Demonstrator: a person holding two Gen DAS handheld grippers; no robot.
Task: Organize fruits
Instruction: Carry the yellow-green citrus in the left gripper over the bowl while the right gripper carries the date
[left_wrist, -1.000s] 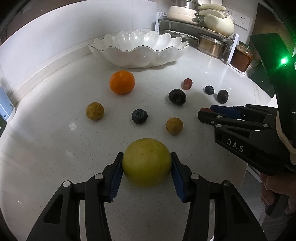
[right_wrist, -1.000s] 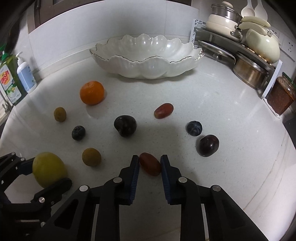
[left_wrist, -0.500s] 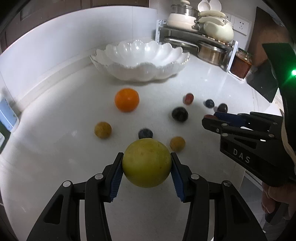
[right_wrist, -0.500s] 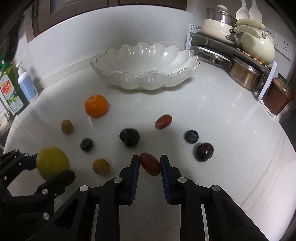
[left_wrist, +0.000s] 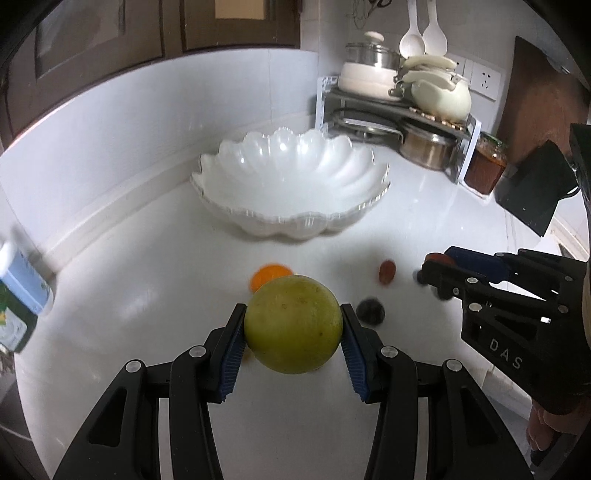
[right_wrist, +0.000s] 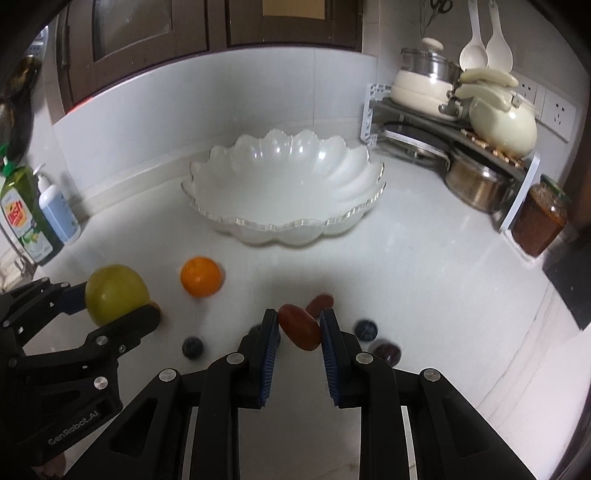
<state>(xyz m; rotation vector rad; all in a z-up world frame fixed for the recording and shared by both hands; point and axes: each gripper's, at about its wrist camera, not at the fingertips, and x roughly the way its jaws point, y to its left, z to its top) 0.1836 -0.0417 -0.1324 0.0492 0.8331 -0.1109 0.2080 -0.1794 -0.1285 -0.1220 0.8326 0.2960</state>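
Left gripper (left_wrist: 292, 341) is clamped on the yellow-green round fruit (left_wrist: 293, 325), a blue pad pressed against each side, the fruit held up off the white counter (left_wrist: 147, 295). Right gripper (right_wrist: 298, 341) is clamped on the red oblong fruit (right_wrist: 300, 326), tilted between its pads, also clear of the counter.

Ahead of both grippers, toward the wall: the white scalloped bowl (right_wrist: 284, 192), nothing in it. Between bowl and grippers, loose fruit on the counter. The orange (right_wrist: 201, 277) sits ahead-left of the right gripper and, in the left wrist view, peeks out just behind the held yellow-green fruit. A second red fruit (right_wrist: 320, 302) lies just beyond the right gripper's tips. A blueberry (right_wrist: 365, 329) and a dark plum (right_wrist: 387, 352) lie to the right of the right gripper's fingers; another blueberry (right_wrist: 192, 347) to their left. A dark fruit (left_wrist: 370, 312) sits right of the left gripper's fingers, blurred, probably a plum.

The right gripper shows at the right edge of the left wrist view, a hand (left_wrist: 550, 439) partly visible under it.

Far right beyond the bowl: pot rack (right_wrist: 454, 136) and a red-filled jar (right_wrist: 539, 225). Far left: dish soap bottle (right_wrist: 22, 218) beside a pump bottle (right_wrist: 57, 214).
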